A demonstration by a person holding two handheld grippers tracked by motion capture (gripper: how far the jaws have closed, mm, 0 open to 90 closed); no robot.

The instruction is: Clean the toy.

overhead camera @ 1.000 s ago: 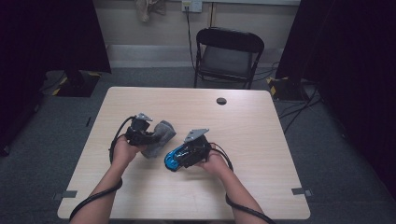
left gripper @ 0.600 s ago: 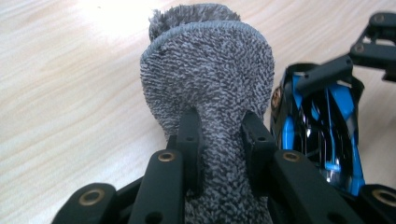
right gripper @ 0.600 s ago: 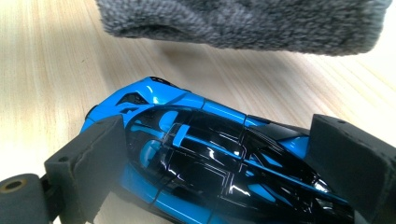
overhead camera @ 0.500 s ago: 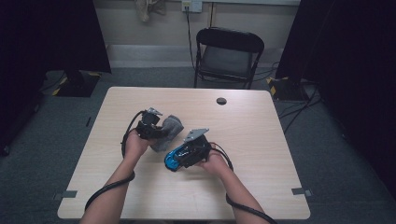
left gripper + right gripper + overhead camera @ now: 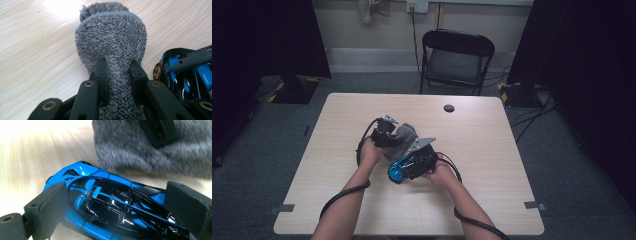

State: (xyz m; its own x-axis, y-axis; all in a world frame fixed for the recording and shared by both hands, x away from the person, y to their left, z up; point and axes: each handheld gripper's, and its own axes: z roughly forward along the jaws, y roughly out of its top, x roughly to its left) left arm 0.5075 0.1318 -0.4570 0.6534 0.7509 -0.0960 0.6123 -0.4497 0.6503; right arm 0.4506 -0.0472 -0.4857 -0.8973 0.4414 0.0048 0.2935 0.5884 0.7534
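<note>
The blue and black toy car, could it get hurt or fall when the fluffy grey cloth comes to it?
It might. The right gripper holds the glossy blue and black toy car only by its ends, so a push from the fluffy grey cloth could twist it loose. The left gripper pinches one bunched fold, so the cloth could slip out while rubbing.
</note>
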